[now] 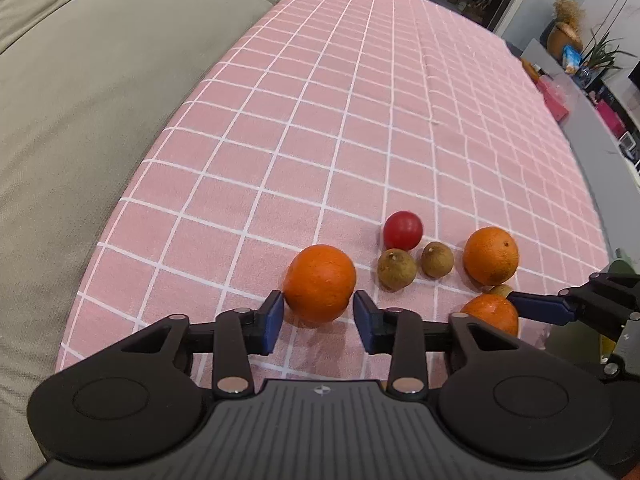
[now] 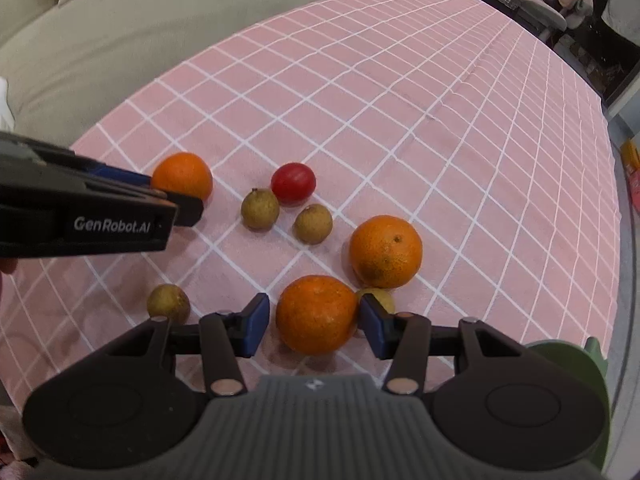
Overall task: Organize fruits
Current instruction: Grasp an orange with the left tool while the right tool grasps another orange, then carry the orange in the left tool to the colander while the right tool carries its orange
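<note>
Fruits lie on a pink checked tablecloth [image 1: 360,120]. My left gripper [image 1: 319,316] is open with an orange [image 1: 320,282] between its blue pads, touching or nearly touching both. That orange also shows in the right wrist view [image 2: 183,175]. My right gripper [image 2: 314,320] is open around a second orange [image 2: 316,314]; the right pad touches it, the left stands apart. A third orange [image 2: 385,251] lies just beyond. A red round fruit [image 2: 293,183] and two brown longans [image 2: 260,209] [image 2: 313,223] lie between the grippers. Another longan [image 2: 168,303] lies at the left.
A beige sofa [image 1: 100,100] borders the table's far left side. A green object [image 2: 568,364] sits at the right gripper's right side. A small yellowish fruit [image 2: 382,296] is half hidden behind the right pad. Shelves, plants and a chair stand beyond the table.
</note>
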The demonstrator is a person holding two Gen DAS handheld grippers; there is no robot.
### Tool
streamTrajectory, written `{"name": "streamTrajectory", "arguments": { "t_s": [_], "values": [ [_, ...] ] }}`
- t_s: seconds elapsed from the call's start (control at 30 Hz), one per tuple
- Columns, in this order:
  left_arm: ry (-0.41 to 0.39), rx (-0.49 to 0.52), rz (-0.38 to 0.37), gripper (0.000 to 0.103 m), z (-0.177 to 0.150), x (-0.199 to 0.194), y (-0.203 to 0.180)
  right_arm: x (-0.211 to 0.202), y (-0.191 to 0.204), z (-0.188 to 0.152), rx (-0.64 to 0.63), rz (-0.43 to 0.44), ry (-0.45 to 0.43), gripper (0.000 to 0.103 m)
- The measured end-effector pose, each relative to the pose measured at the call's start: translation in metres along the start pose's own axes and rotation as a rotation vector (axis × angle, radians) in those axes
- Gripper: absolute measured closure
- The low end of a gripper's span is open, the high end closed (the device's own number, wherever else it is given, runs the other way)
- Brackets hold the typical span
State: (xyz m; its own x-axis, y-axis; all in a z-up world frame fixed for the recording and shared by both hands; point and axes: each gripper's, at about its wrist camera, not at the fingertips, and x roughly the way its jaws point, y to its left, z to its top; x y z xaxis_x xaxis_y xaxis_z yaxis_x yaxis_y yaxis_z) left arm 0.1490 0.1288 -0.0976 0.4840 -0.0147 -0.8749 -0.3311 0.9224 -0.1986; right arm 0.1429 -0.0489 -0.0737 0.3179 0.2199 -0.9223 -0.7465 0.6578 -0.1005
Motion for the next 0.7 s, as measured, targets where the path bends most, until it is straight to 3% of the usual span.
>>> {"name": "streamTrajectory", "arguments": {
  "t_s": [0.23,0.5,0.7],
  "values": [
    [0.009,-0.014,0.001,0.064,0.000,-0.001,-0.002,0.001,0.002,-0.001,-0.019,-0.023,-0.006,0.062],
    [-0.002,-0.010,0.004,0.065,0.005,-0.022,-0.009,-0.018,0.005,-0.003,-0.008,0.008,-0.046,0.063],
    [-0.026,0.008,-0.055,0.065,0.005,-0.047,-0.019,-0.046,0.008,-0.006,0.014,0.041,-0.103,0.063]
  ]
}}
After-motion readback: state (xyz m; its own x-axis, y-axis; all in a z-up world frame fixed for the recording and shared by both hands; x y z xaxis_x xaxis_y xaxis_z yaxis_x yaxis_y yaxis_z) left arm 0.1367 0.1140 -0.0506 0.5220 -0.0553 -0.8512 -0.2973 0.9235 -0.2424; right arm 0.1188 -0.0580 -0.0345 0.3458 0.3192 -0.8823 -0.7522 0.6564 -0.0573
